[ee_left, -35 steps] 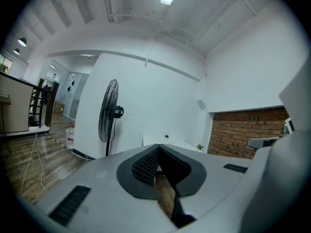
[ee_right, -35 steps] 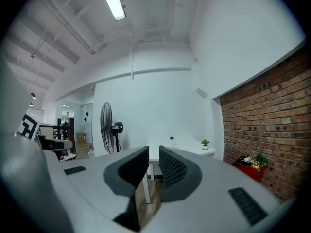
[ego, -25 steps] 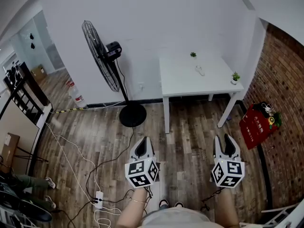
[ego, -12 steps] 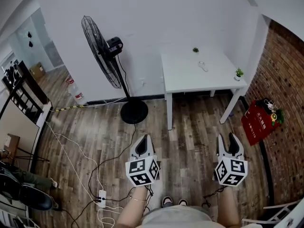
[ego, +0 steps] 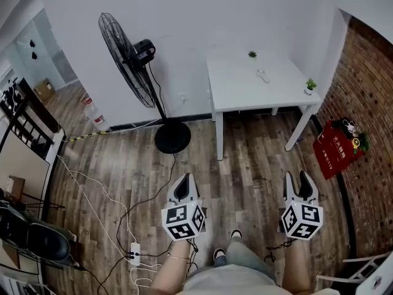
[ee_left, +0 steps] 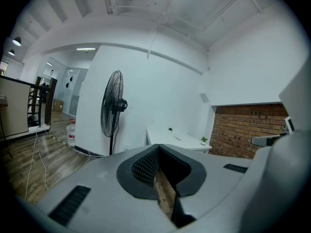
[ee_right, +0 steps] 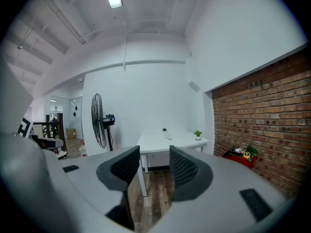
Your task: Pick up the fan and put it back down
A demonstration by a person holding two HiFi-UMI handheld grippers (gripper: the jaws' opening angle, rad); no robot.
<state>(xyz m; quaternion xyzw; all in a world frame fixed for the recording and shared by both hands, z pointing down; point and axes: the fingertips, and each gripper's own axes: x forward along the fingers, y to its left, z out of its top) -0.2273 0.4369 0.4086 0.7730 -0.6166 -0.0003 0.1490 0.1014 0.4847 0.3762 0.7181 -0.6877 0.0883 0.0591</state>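
The black pedestal fan [ego: 128, 67] stands upright on the wood floor by the white wall, its round base [ego: 172, 137] ahead of me and to the left. It also shows in the left gripper view as the fan [ee_left: 112, 111] and in the right gripper view as the fan [ee_right: 100, 126]. My left gripper [ego: 183, 188] is held low in front of me, well short of the base, jaws together with nothing in them; the left gripper [ee_left: 158, 153] points toward the fan. My right gripper [ego: 298, 185] hangs to the right, jaws apart and empty; the right gripper [ee_right: 154, 162] faces the table.
A white table [ego: 236, 96] with small potted plants stands right of the fan. A red bag [ego: 336, 150] leans by the brick wall. Cables and a power strip [ego: 135, 249] lie on the floor at left. A water bottle [ego: 93, 113] sits by the wall.
The view has shifted slightly, with the fan now a little further left and higher. One foot has come forward. Both grippers keep their pose, and the fan stays on the floor.
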